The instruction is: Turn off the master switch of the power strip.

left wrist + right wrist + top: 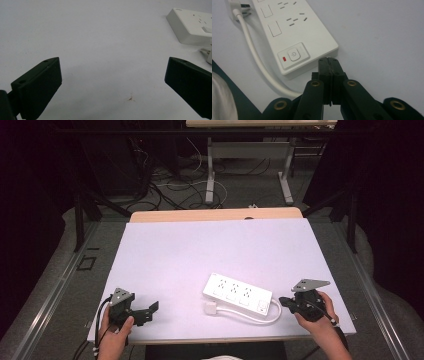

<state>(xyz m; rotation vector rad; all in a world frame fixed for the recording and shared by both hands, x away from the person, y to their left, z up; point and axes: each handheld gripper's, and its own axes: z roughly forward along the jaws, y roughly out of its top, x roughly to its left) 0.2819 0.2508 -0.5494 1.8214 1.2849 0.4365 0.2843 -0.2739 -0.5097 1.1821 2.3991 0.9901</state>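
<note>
Right hand-held gripper (329, 62) sitting pinched closed, empty, beside power strip (237, 293); left hand-held gripper (142, 312) gaping wide, empty. Strip probably rigid, light, slippery; gripping across its narrow sides seems best.

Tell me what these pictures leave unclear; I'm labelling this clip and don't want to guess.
- White plastic power strip: its far end is cut off by the top edge of the right gripper view, and the right edge crops it in the left gripper view.
- White plug on its white cable: prongs too small in the high view, cropped in both gripper views.
- Red mark beside the power button: lit or merely painted, cannot tell.
</note>
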